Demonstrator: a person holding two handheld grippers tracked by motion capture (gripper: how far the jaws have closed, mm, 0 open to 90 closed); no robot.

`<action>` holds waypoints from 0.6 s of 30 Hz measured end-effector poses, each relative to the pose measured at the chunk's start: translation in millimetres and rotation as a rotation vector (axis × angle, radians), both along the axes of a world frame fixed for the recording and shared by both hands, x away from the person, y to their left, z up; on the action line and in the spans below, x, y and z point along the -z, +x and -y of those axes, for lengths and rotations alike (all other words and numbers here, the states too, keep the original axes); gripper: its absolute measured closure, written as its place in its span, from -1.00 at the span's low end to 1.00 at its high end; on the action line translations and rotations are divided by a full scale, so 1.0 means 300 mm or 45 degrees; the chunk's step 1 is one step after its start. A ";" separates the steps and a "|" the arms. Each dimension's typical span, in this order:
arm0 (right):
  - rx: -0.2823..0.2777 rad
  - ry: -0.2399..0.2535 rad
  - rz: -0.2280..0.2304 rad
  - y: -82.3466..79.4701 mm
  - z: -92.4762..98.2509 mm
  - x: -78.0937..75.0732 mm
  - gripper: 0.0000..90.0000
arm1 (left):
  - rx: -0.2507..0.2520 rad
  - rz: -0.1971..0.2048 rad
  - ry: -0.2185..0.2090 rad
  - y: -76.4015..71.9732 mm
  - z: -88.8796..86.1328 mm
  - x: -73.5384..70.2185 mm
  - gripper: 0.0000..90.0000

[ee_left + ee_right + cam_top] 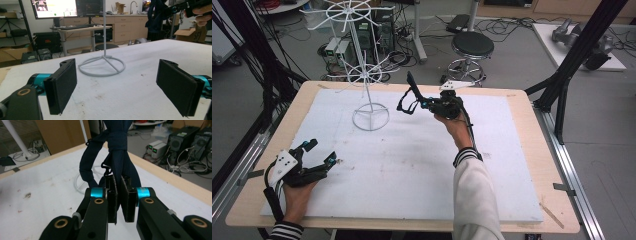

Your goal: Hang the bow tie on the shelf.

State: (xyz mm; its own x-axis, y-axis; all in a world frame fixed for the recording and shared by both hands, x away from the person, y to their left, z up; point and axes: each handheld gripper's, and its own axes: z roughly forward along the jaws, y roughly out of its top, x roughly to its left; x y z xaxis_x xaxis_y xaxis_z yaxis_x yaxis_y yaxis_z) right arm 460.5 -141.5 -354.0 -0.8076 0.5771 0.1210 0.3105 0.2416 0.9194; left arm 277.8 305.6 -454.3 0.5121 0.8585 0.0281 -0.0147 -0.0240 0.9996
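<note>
A dark navy strap item (pixel 408 96) hangs in the air over the far middle of the table, looped and limp. My right gripper (pixel 421 103) is shut on it; in the right gripper view the jaws pinch the strap (pixel 117 150) between their pads, gripper (pixel 119 183). Just left of it stands a white wire rack (pixel 368 75) with spoked rings on a ring base (pixel 101 66). My left gripper (pixel 321 151) rests low at the near left of the white board, open, with nothing between its jaws (pixel 116 77). In the left gripper view, the right gripper (pixel 191 6) and strap (pixel 155 15) sit at top right.
A white foam board (pixel 412 165) covers the wooden table (pixel 522 105). Beyond the far edge are a black stool (pixel 472 47), computer boxes (pixel 377 30) and cables. Black frame posts (pixel 574 57) rise at the right, and a metal rail (pixel 569 170) runs along that side.
</note>
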 end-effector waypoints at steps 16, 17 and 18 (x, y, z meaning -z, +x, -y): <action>-0.027 0.149 0.076 -0.015 0.005 -0.028 0.89 | 0.001 0.001 0.003 0.000 0.000 0.000 -0.62; -0.028 0.156 0.075 -0.016 0.005 -0.030 0.89 | 0.000 -0.001 0.002 0.000 0.000 0.000 -0.62; -0.026 0.158 0.084 -0.018 0.004 -0.033 0.89 | 0.000 0.001 0.001 0.000 0.000 0.000 -0.62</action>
